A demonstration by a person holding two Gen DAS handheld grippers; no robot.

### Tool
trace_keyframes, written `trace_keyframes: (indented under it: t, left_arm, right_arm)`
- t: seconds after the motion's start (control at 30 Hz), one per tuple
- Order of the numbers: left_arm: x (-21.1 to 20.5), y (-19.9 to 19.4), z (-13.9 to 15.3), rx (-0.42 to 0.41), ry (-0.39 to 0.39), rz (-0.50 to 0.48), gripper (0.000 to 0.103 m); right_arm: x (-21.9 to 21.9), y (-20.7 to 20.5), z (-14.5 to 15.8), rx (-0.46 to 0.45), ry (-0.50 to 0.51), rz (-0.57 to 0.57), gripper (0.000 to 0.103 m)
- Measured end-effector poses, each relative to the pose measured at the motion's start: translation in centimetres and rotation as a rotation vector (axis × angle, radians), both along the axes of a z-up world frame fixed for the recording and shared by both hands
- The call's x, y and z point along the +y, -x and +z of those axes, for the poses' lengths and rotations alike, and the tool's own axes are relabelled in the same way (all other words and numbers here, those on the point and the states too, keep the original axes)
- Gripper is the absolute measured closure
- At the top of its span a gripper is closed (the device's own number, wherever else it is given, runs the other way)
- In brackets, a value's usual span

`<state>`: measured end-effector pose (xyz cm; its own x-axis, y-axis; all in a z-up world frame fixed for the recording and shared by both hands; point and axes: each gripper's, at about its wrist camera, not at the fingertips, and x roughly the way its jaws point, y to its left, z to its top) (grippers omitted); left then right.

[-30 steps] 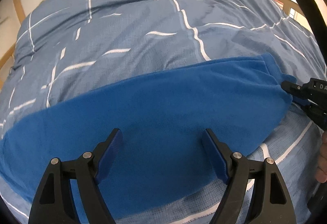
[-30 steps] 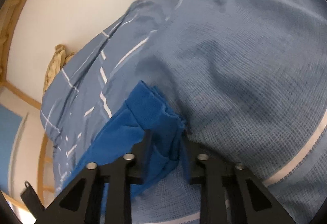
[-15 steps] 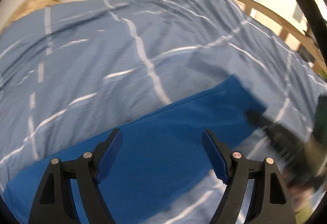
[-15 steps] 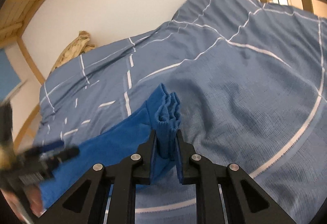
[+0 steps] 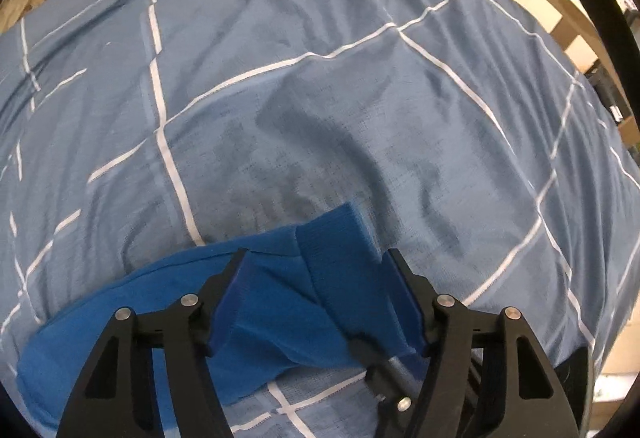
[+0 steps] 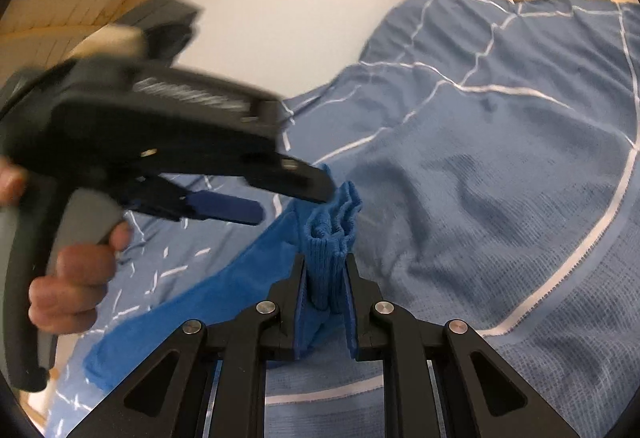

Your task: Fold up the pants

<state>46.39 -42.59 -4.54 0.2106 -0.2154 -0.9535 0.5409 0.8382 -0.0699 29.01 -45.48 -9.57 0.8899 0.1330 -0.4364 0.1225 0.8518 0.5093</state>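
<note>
A: Right wrist view: the blue pants (image 6: 224, 278) are seen lying in a long band on the bed (image 6: 500, 178), and one bunched end of them is clamped between the two fingers of the right gripper (image 6: 324, 302). The jaws are nearly closed, with only the thick ribbed cloth between them.

B: And the left gripper (image 5: 316, 302)?

A: In the left wrist view its jaws are held apart, around the same raised end of the pants (image 5: 280, 302). The cloth stands between the pads, but no pinch is seen; a grasp cannot be claimed. In the right wrist view the same tool (image 6: 160, 142) is blurred, carried by the person's left hand (image 6: 72, 278), with its tip just beside the held end.

B: How much of the fold is done, then?

A: Little can be confirmed. The pants are judged to be laid already leg on leg, since one narrow band is seen, but this is not certain. The end is lifted from the checked duvet; the rest is lying flat toward the left. No crosswise fold is seen yet.

B: So what is left?

A: Probably the held end must be carried over to the far end, laid down and smoothed. The far end is poorly seen in both views.
</note>
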Motion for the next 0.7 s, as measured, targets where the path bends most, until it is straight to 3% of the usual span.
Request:
trace_keyframes:
  t: [0.1,0.23,0.33,0.5,0.6,0.7]
  left_arm:
    - [-0.7,-0.1,-0.4,0.039,-0.028,0.013,0.038]
    - [-1.7,0.2,-1.0,0.032,-0.081,0.024,0.038]
    - [-2.1,0.6,-1.1,-0.012,-0.127,0.023,0.055]
    - [-0.7,0.6,-0.2,0.009,-0.063,0.053,0.081]
    - [0.4,0.8,0.8,0.002,-0.016,0.043,0.091]
    - [1.4,1.0,1.8,-0.005,0.022,0.043,0.092]
  right_arm:
    - [0.5,0.0,0.0,-0.016,0.025,0.01,0.086]
    - [1.0,0.4,0.5,-0.061,0.06,0.028,0.086]
    - [1.1,0.6,0.5,-0.074,0.064,0.034,0.086]
    - [1.5,0.7,0.9,-0.077,0.08,0.04,0.086]
    - [1.8,0.8,1.3,-0.078,0.088,0.045,0.086]
    - [2.6,0.9,2.1,-0.087,0.11,0.06,0.086]
